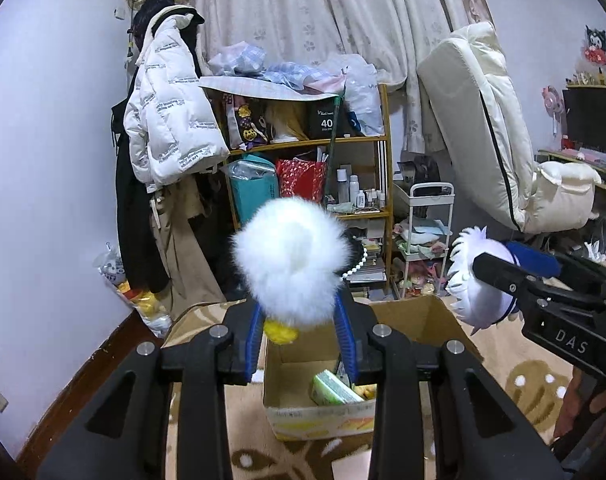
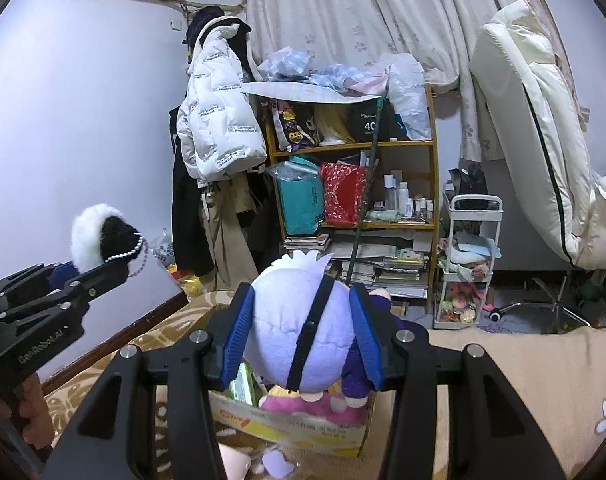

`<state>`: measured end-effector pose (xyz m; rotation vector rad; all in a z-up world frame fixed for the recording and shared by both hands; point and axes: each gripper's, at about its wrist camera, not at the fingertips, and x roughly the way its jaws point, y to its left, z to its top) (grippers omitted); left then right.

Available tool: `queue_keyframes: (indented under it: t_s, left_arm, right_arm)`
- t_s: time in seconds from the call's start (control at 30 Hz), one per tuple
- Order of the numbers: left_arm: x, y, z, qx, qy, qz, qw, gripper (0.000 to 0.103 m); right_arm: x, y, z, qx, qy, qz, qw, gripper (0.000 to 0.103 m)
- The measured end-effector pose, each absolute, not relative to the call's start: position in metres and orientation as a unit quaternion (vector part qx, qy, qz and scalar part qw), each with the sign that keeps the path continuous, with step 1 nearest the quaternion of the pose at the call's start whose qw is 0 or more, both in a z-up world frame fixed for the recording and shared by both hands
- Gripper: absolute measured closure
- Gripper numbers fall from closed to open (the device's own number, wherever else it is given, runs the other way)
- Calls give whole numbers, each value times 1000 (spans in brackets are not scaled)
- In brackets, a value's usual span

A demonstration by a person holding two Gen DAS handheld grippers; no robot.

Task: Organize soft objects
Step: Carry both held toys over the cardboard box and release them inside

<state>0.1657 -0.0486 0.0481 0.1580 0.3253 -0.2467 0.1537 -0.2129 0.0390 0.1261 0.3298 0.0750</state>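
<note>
My left gripper (image 1: 299, 340) is shut on a fluffy white plush (image 1: 291, 260) with a black back and a pearl chain, held above an open cardboard box (image 1: 319, 416). The plush also shows in the right wrist view (image 2: 97, 236). My right gripper (image 2: 303, 344) is shut on a pale lilac plush doll head (image 2: 303, 332) with a black strap, over the same box (image 2: 295, 428). That doll shows in the left wrist view (image 1: 479, 280) at the right. The box holds a green packet (image 1: 333, 390) and a pink plush (image 2: 315, 402).
A patterned tan rug (image 1: 515, 376) lies under the box. A wooden shelf (image 1: 315, 144) full of bags and bottles stands behind, with a white jacket (image 1: 171, 112) on a rack to its left. A white cart (image 2: 469, 264) and a cream recliner (image 2: 543, 140) stand at the right.
</note>
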Motion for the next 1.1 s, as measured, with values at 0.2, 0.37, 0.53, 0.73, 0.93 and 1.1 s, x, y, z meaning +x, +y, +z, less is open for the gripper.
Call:
queue_keyframes:
  t_s: [0.2, 0.37, 0.53, 0.73, 0.93, 1.1]
  left_arm:
    - [187, -57, 27, 89, 175, -116, 974, 71]
    - [203, -61, 5, 84, 206, -126, 967, 70]
    - [217, -66, -14, 80, 242, -131, 958, 69]
    - [227, -65, -31, 61, 277, -139, 949, 48]
    - [221, -63, -29, 66, 277, -120, 951, 31]
    - [214, -55, -29, 77, 293, -86, 949, 17]
  right_arm:
    - [170, -215, 31, 58, 169, 34, 983, 51]
    - [182, -215, 20, 66, 181, 36, 981, 50]
    - [194, -216, 9, 82, 199, 44, 976, 50]
    - [203, -216, -5, 98, 225, 55, 968, 46]
    - [207, -222, -19, 145, 255, 77, 953, 45]
    - [198, -232, -20, 171, 254, 76, 949, 30]
